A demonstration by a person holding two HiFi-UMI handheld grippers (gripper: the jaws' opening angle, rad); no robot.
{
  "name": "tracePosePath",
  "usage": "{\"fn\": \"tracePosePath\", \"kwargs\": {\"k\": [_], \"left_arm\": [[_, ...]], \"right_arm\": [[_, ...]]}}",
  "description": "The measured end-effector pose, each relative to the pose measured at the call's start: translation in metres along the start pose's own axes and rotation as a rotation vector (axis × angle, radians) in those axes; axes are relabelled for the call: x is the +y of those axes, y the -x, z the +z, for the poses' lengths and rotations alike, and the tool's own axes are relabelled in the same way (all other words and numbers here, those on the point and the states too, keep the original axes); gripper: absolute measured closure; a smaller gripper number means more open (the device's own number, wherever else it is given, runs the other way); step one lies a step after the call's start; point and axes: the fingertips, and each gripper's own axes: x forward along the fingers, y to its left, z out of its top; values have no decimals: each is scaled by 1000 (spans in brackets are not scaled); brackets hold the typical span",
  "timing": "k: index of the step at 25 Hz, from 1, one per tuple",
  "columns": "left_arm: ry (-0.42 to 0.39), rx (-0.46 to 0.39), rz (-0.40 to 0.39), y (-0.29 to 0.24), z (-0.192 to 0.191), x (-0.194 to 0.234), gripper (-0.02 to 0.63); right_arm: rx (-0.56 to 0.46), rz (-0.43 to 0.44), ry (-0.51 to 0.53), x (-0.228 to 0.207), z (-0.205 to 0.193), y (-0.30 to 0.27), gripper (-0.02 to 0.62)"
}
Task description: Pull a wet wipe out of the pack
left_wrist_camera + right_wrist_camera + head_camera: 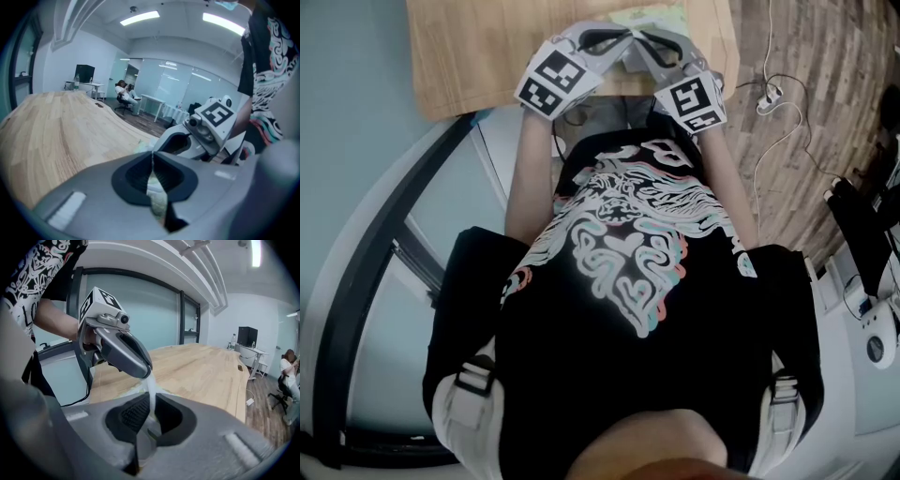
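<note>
Wet wipe [151, 390] runs as a taut white strip from the closed tips of the left gripper [148, 372], which pinch its upper end, down toward the pack [654, 14], a pale green packet lying on the wooden table [478, 47]. Low over the pack sits the right gripper [151, 405], its jaws a narrow slit apart and the wet wipe lined up with that slit (whether the pads press on anything I cannot tell). Both tools meet tip to tip above the pack, so the space right over it is crowded. Beyond the pack the tabletop runs on long and wide. On the near side of the pack, past the table's edge, the person's torso [628, 281] stands close. Right of the pack, white cables [778, 98] trail over the plank floor. Left of it, a dark curved rail [375, 272] passes below the table's corner.
</note>
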Motion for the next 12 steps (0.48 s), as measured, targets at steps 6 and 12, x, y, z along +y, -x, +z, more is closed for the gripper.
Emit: {"fn": "tracePosePath", "kwargs": {"k": [6, 12], "left_arm": [[-10, 4, 18, 3, 1, 1, 609], [-8, 1, 33, 4, 2, 2, 609]], "right_arm": [[-1, 14, -9, 0, 0, 0, 561], [-1, 20, -9, 0, -1, -1, 561]]}}
